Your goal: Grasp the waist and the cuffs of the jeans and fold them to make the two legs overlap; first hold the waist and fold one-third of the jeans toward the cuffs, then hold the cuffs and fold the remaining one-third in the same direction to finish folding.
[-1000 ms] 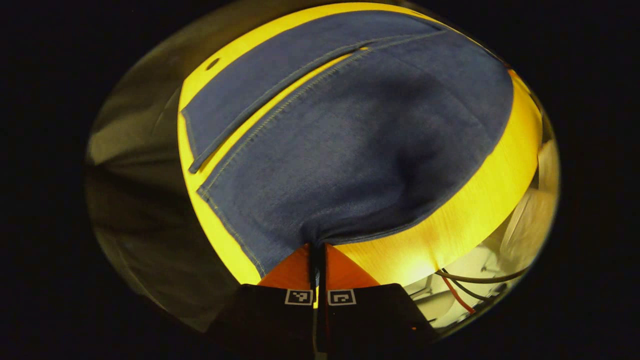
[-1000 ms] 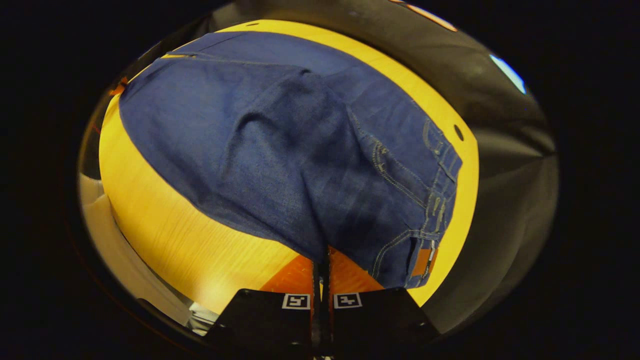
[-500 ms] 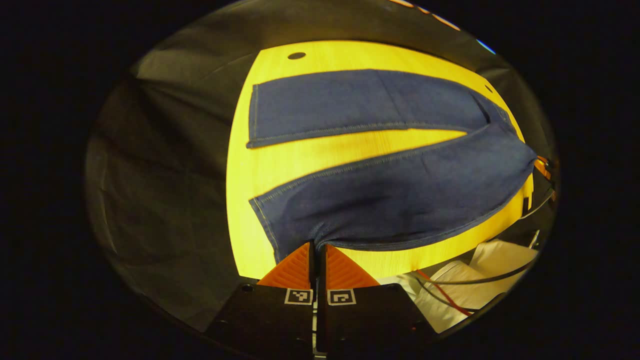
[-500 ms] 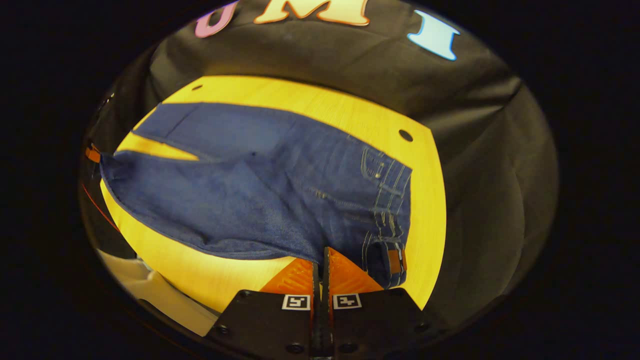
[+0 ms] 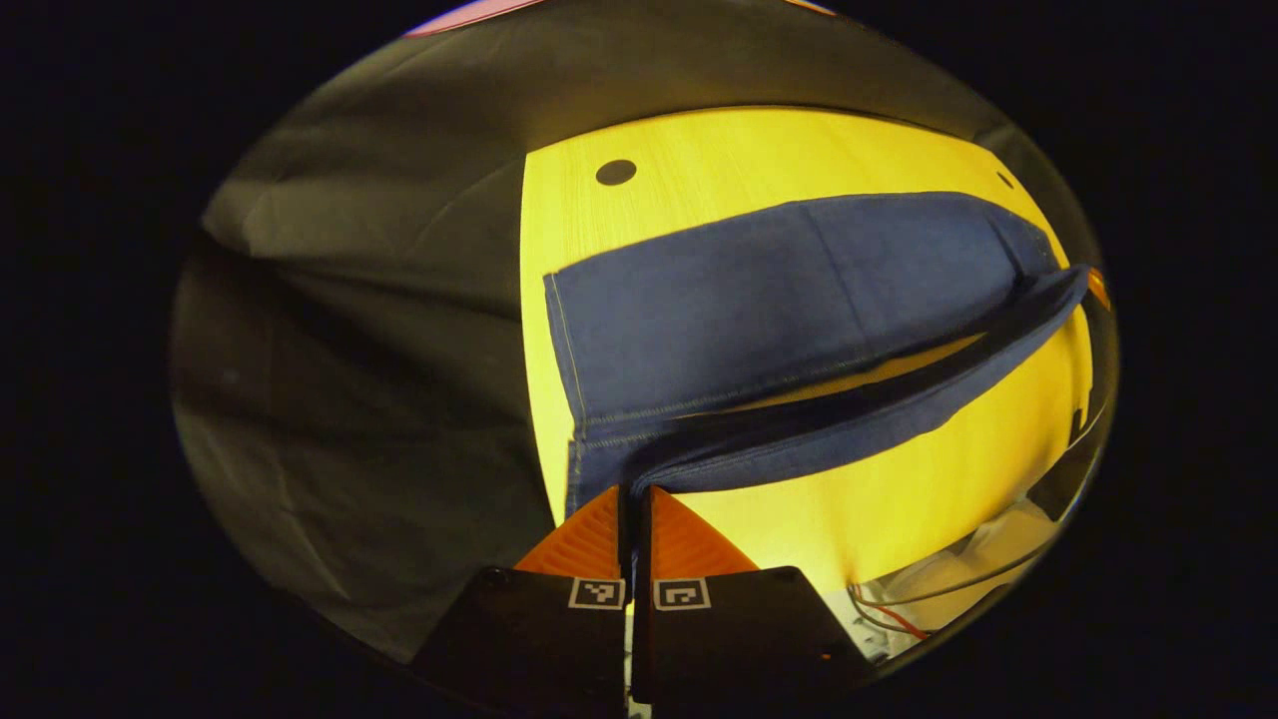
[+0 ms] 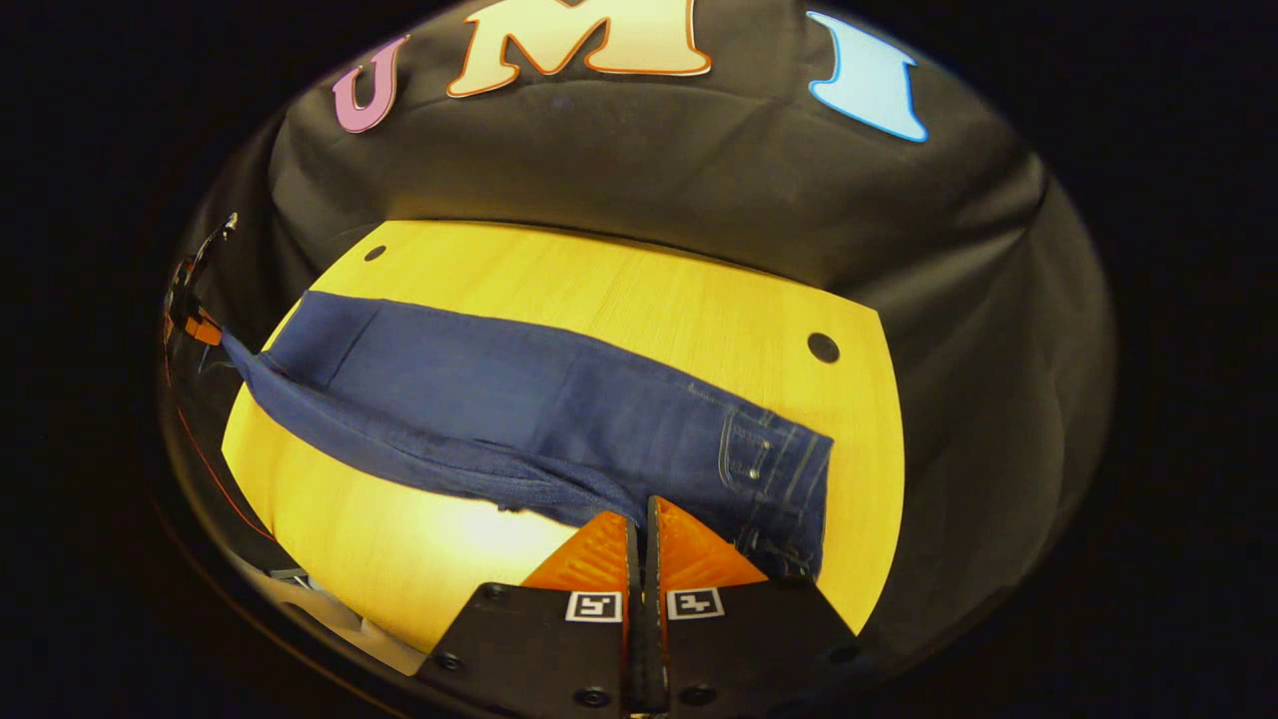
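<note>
While no legible writing shows on the jeans (image 6: 519, 399), left gripper (image 5: 633, 491) clamps the cuff edge, right gripper (image 6: 643, 504) clamps the waist edge, above the table (image 6: 639, 290).

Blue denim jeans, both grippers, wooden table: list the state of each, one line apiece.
Blue denim jeans: near leg lifted, partly over the far leg, not yet flat.
Left gripper: shut on the jeans' cuff end.
Right gripper: shut on the jeans' waist end.
Yellow wooden table: bears the jeans.

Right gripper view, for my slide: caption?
Right tool shut on jeans, carrying the near leg over the far one.
</note>
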The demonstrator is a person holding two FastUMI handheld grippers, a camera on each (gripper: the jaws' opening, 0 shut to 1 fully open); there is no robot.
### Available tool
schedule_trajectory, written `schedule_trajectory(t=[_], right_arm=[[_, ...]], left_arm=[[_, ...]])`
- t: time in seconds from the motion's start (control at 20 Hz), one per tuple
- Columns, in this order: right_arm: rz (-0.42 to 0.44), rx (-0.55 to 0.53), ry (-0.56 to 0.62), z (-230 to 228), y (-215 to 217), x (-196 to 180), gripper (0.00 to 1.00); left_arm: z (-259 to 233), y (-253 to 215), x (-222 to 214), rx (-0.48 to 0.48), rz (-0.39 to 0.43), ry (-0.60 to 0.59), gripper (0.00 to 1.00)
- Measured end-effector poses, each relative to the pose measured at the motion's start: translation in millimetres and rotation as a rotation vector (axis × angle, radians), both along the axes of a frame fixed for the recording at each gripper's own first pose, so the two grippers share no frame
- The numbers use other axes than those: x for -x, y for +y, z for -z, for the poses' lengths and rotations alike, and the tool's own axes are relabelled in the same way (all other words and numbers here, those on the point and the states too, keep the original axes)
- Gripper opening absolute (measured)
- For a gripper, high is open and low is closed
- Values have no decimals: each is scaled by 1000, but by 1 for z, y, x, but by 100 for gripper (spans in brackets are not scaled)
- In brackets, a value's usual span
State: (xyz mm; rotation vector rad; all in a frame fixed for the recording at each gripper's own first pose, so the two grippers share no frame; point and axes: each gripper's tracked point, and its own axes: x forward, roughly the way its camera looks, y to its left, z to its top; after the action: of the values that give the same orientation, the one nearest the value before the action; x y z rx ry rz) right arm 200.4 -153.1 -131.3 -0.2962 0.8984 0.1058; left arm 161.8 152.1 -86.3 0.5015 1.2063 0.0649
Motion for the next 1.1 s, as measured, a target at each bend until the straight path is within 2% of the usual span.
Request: schedule_trajectory(t=[0.2, 0.4, 0.55, 0.6, 0.7, 0.75, 0.85, 1.0, 1.05, 1.1], right_arm=[[13, -22, 12, 30, -3, -73, 2], [55, -53, 57, 86, -6, -121, 2], [74, -78, 88, 119, -11, -140, 3], [79, -92, 83, 121, -10, -144, 0], [100, -128, 61, 115, -8, -148, 3], [111, -126, 36, 108, -11, -151, 1], [136, -139, -20, 96, -14, -158, 25], [166, -134, -112, 68, -36, -163, 100], [182, -136, -130, 58, -41, -159, 100], [201, -136, -146, 49, -47, -152, 100]], left_arm=[[2, -1, -82, -90, 38, -8, 0], [51, 8, -163, -98, 6, -2, 0], [87, 13, -182, -102, -11, 15, 0], [92, 14, -185, -108, -20, 12, 0], [96, 15, -194, -131, -12, -9, 0], [96, 16, -194, -139, -16, -12, 0], [88, 22, -196, -176, -26, -40, 5], [52, 28, -212, -242, -39, -201, 76], [47, 30, -211, -230, -44, -246, 100], [44, 27, -211, -203, -55, -283, 96]])
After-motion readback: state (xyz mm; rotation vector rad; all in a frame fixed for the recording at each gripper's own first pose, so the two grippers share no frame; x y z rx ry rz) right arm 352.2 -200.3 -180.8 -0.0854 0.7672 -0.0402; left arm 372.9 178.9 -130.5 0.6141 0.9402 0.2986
